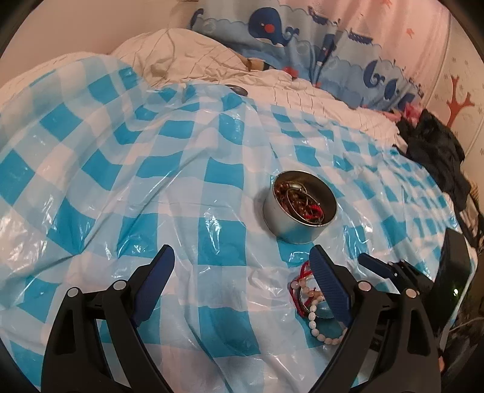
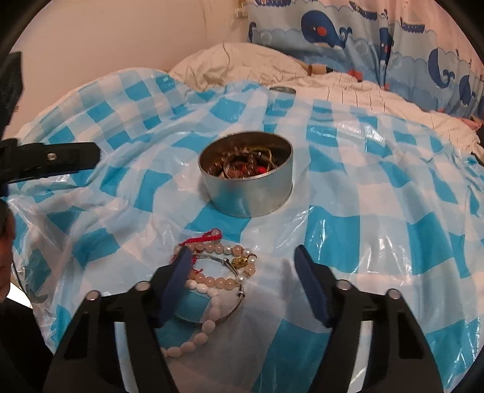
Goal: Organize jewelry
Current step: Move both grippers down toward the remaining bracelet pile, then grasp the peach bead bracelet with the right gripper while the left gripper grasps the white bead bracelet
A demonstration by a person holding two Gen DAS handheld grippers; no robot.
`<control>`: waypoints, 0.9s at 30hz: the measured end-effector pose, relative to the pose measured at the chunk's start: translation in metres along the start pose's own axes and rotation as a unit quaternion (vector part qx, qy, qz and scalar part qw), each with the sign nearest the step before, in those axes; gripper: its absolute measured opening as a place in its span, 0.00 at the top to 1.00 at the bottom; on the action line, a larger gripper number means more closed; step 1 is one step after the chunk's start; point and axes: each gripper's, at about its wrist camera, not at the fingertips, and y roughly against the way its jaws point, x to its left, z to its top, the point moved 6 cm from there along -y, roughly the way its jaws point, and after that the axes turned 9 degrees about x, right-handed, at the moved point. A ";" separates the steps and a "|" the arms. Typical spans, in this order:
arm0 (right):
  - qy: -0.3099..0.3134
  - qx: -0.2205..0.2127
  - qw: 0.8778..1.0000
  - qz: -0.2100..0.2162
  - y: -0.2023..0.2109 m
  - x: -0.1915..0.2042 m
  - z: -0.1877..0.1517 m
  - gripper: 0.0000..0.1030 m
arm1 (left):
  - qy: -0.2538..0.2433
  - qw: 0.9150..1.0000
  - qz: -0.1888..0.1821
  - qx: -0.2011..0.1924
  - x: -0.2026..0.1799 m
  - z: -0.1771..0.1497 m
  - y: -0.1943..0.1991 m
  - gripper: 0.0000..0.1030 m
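Note:
A round metal tin (image 1: 299, 225) (image 2: 248, 196) stands on the blue-and-white checked plastic sheet and holds dark beads, red cord and metal bangles. Nearer to me lies a loose pile of bracelets (image 2: 217, 281) (image 1: 314, 302): pink beads, white beads, a silver bangle, red cord and a gold charm. My right gripper (image 2: 242, 254) hovers over that pile, its jaws apart; the pile lies between them close to the left finger (image 2: 178, 278), which covers part of it. My left gripper (image 1: 242, 257) is open over bare sheet left of the pile, with nothing between its fingers.
A second small metal tin (image 1: 237, 89) (image 2: 282, 89) sits far back where the sheet meets white bedding. A whale-print curtain (image 1: 272, 27) hangs behind. Dark clothing (image 1: 432, 151) lies at the right edge. The sheet (image 1: 121, 181) is wrinkled and lumpy.

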 end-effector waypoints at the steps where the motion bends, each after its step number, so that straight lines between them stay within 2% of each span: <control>1: -0.004 0.007 1.000 0.002 -0.004 -0.001 0.000 0.46 | -0.002 1.000 -0.001 0.000 -0.002 0.000 0.000 0.16; 4: -0.021 0.029 0.999 0.005 -0.014 -0.008 -0.002 0.60 | -0.005 1.000 -0.004 -0.001 -0.006 0.001 0.000 0.15; 5: -0.025 0.031 0.999 0.005 -0.016 -0.009 -0.001 0.70 | -0.006 1.000 -0.004 -0.001 -0.007 0.001 0.000 0.15; 6: -0.028 0.029 0.999 0.014 -0.015 -0.010 -0.001 0.88 | -0.006 1.000 -0.004 0.000 -0.007 0.001 -0.001 0.15; 7: -0.029 0.027 0.999 0.016 -0.013 -0.012 0.000 0.93 | -0.006 1.000 -0.004 0.000 -0.007 0.001 -0.001 0.15; 14: -0.051 -0.022 0.998 0.024 0.013 -0.022 0.011 0.93 | -0.007 1.000 -0.001 0.003 -0.005 -0.001 -0.003 0.15; 16: -0.071 -0.043 0.996 0.025 0.024 -0.034 0.015 0.93 | -0.021 1.000 -0.012 0.008 -0.010 -0.004 -0.005 0.15; 21: -0.123 -0.050 0.991 0.033 0.032 -0.062 0.018 0.93 | -0.102 0.993 -0.052 0.038 -0.048 -0.025 -0.018 0.15; 25: -0.130 -0.045 0.990 0.035 0.032 -0.065 0.018 0.93 | -0.188 0.979 -0.050 0.068 -0.078 -0.055 -0.033 0.15; 27: -0.130 -0.039 0.990 0.035 0.031 -0.065 0.017 0.93 | -0.216 0.973 -0.042 0.070 -0.086 -0.066 -0.036 0.15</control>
